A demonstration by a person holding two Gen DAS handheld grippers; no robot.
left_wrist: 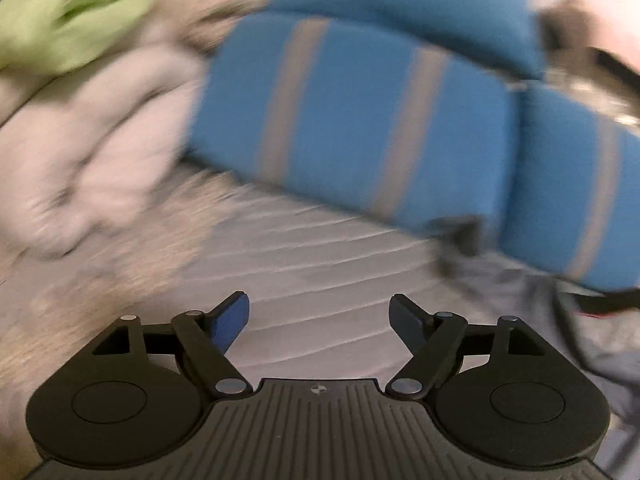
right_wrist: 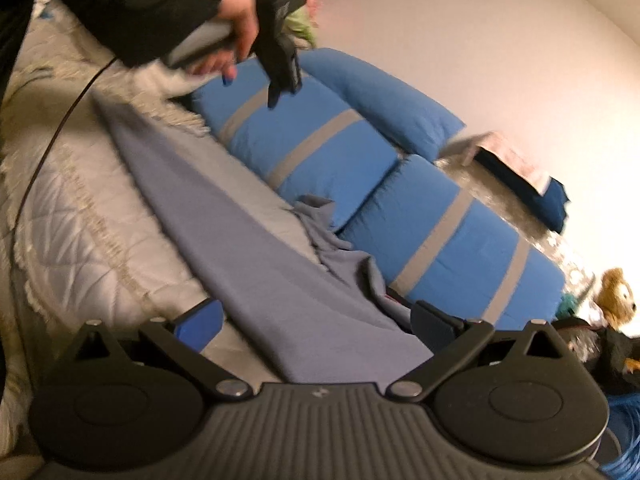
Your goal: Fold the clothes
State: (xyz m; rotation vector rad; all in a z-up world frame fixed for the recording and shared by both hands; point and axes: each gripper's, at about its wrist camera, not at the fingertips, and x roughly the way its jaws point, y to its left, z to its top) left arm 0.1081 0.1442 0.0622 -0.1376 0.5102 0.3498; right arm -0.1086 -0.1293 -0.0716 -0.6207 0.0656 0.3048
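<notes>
A grey-blue garment (right_wrist: 240,216) lies stretched in a long band across the pale quilted bedspread (right_wrist: 80,240), its far part bunched against the blue pillows. My right gripper (right_wrist: 316,306) is open wide. The near end of the band lies between its fingers, and the pads do not press on it. A hand holds my left gripper (right_wrist: 285,90) in the air above the far pillow. In the blurred left wrist view, the left gripper (left_wrist: 318,304) is open over the bedspread (left_wrist: 320,264) with nothing between its blue pads. The grey garment (left_wrist: 540,320) shows at lower right.
Two blue pillows with grey stripes (right_wrist: 320,144) and a blue bolster (right_wrist: 384,100) line the wall. A pile of white clothes (left_wrist: 100,140) and a green garment (left_wrist: 72,12) lie to the left. A teddy bear (right_wrist: 616,292) and a blue cable (right_wrist: 624,440) sit at the right.
</notes>
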